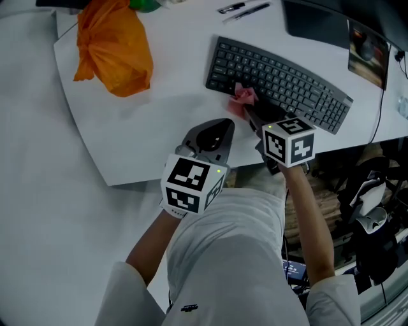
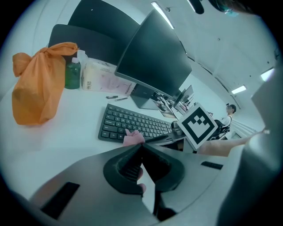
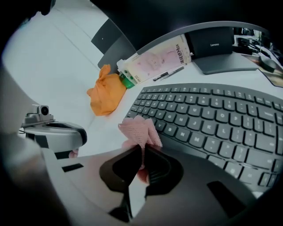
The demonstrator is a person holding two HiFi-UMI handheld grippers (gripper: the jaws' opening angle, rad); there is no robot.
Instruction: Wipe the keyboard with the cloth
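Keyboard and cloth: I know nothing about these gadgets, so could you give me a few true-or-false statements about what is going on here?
1. The right gripper is clamped on the pink cloth. True.
2. The cloth is at the right end of the keyboard. False: it touches the keyboard's near edge, towards its left end.
3. The left gripper is gripping the orange bag. False: its jaws are together on nothing, and the bag sits well away, left of the keyboard.
4. Two pens lie beyond the keyboard's far edge. True.
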